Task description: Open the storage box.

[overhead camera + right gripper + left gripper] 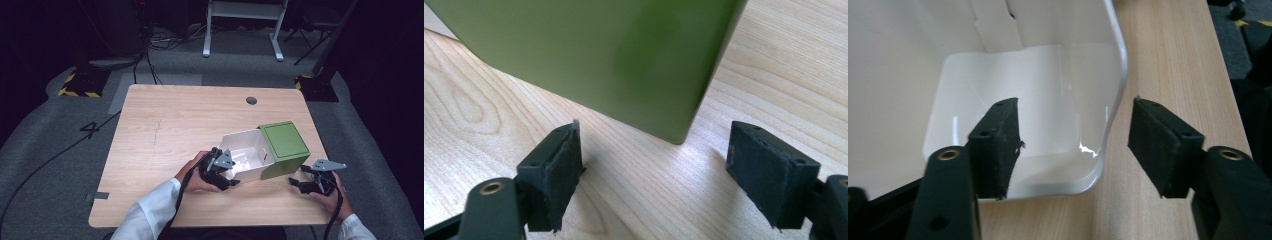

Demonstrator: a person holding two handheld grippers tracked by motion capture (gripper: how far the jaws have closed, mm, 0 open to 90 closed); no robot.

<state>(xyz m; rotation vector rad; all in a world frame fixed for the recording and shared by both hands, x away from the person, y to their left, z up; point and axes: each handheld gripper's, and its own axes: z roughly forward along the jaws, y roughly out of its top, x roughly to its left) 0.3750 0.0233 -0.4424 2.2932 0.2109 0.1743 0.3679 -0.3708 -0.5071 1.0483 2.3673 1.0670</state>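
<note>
A white drawer (246,150) stands pulled out of a green box (286,144) at the right of the wooden table (165,125). The drawer's glossy inside (1013,95) holds nothing that I can see. My left gripper (230,176) is at the drawer's near end. In the left gripper view its jaws (1073,145) are open and straddle the drawer's rounded wall, one pad inside and one over the table, neither pressing on it. My right gripper (296,183) is open just off the green box's near corner (674,100), with bare table between its pads (656,170).
A round cable hole (251,100) sits near the table's far edge. Beyond the table are a white desk frame (242,20), floor cables and a yellow-black striped base (80,85). The table's right edge runs close to the box.
</note>
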